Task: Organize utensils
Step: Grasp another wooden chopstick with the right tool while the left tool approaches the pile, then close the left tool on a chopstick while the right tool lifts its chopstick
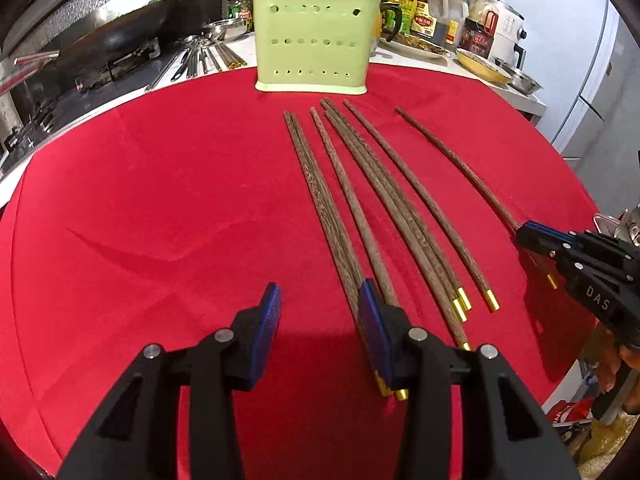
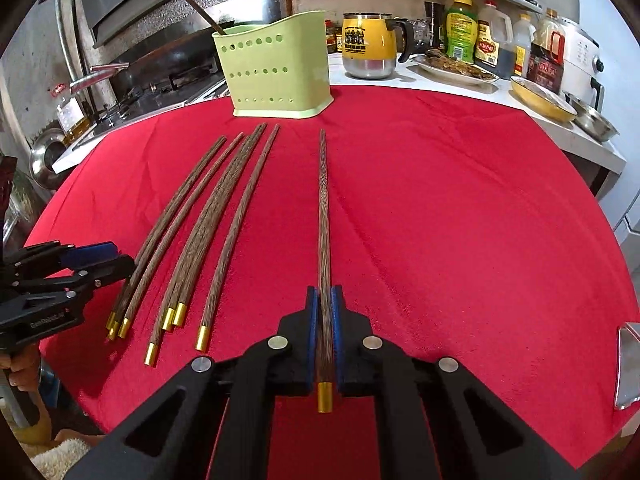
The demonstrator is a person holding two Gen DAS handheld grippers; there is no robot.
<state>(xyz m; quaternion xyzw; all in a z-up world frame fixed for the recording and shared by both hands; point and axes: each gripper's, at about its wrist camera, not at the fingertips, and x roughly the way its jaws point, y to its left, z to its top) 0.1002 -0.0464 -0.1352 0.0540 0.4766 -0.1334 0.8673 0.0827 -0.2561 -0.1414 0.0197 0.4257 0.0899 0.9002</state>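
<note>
Several dark wooden chopsticks with gold ends point(image 1: 360, 208) lie fanned out on the red cloth point(image 1: 160, 200), in front of a green perforated utensil holder point(image 1: 314, 40). Two chopsticks stand in the holder point(image 2: 276, 72). My right gripper point(image 2: 325, 304) is shut on one separate chopstick point(image 2: 323, 208), which points toward the holder; its gold end shows behind the pads. The same gripper point(image 1: 524, 236) appears at the right of the left wrist view. My left gripper point(image 1: 320, 308) is open, nothing between its pads; its right finger point(image 1: 372, 320) rests over the leftmost chopsticks. That gripper point(image 2: 116, 260) shows at the left.
Behind the cloth are a stove with a dark wok point(image 1: 120, 28), metal utensils point(image 1: 200, 60), a yellow mug point(image 2: 366, 46), sauce bottles point(image 2: 488, 40), plates and metal bowls point(image 2: 592, 120). A shiny metal object point(image 2: 628, 364) lies at the cloth's right edge.
</note>
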